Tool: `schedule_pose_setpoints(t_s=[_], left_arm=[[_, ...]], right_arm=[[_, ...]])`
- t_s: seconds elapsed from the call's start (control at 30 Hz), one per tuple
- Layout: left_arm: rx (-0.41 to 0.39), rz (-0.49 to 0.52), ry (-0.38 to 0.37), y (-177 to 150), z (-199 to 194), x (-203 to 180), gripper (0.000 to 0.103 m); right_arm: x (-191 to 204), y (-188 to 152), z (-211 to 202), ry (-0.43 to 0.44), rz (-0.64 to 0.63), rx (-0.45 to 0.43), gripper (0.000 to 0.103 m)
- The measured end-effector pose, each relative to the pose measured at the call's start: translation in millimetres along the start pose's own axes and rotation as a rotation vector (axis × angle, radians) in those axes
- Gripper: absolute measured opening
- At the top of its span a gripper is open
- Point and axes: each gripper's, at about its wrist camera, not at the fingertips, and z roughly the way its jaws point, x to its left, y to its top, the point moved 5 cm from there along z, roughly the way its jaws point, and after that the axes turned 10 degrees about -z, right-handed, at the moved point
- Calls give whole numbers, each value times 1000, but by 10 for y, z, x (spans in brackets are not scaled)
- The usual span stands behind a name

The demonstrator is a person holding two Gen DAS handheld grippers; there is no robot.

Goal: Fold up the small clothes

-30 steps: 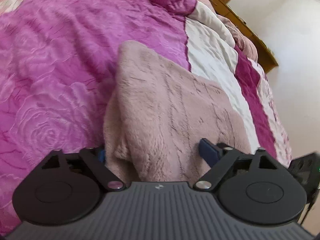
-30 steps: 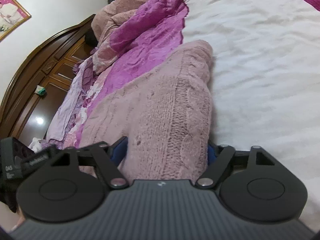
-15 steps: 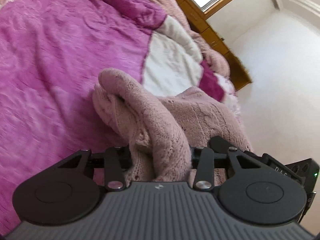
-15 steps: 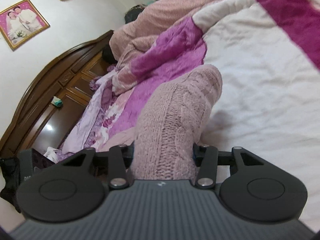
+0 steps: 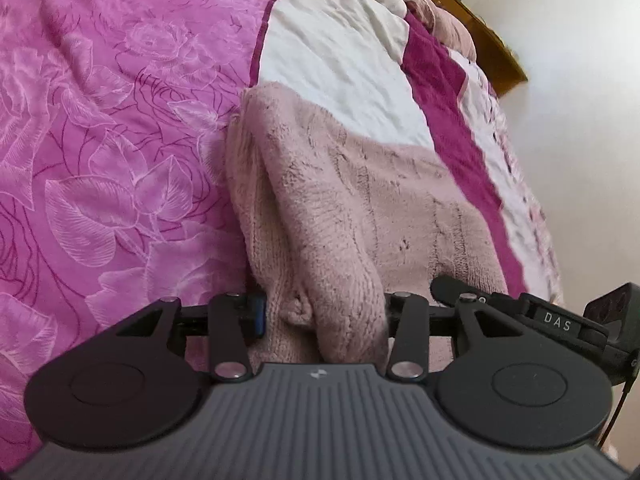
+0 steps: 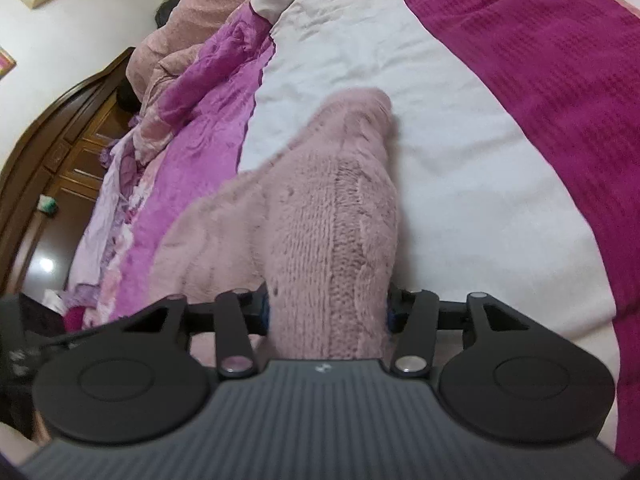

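A fuzzy pale-pink knitted garment [image 5: 340, 200] lies on the bed, spanning the magenta and white parts of the cover. My left gripper [image 5: 322, 314] is shut on a bunched fold of its near edge. In the right wrist view the same pink garment [image 6: 320, 216] stretches away over the white cover, and my right gripper [image 6: 326, 312] is shut on its thick near fold. The fingertips of both grippers are mostly buried in the knit. The right gripper's black body [image 5: 560, 320] shows at the right edge of the left wrist view.
The bed has a magenta rose-pattern quilt [image 5: 100, 140] and a white cover [image 6: 460, 160] with a dark magenta band [image 6: 560, 60]. Crumpled bedding [image 6: 192, 72] is piled at the far end. A dark wooden cabinet [image 6: 48, 168] stands to the left, and a wooden bed frame [image 5: 480, 28] at the right.
Both grippers closed on the garment's near edge, lifted it off the bed, then brought it back down so it lies stretched along the cover again.
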Motion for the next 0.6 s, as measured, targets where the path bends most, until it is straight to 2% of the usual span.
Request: schedule_pose_setpoints(t_s=[0.17,0.27,0.43,0.6], left_arm=[[-8,11,19,18,-64,-15,53],[-14,34,46,50,-86,-46,60],[-62,106,85,-10,-291,-83,61],[-107,149,157,-82,-513,-81,63]], right_arm=[[93,-42,-55,-41,-88,-29,62],[86,-60,-125,-61,-123,-36,67],[22,-128,-330,-69,-111,-48,67],[115,-173,-604,-120,-182,-104,67]])
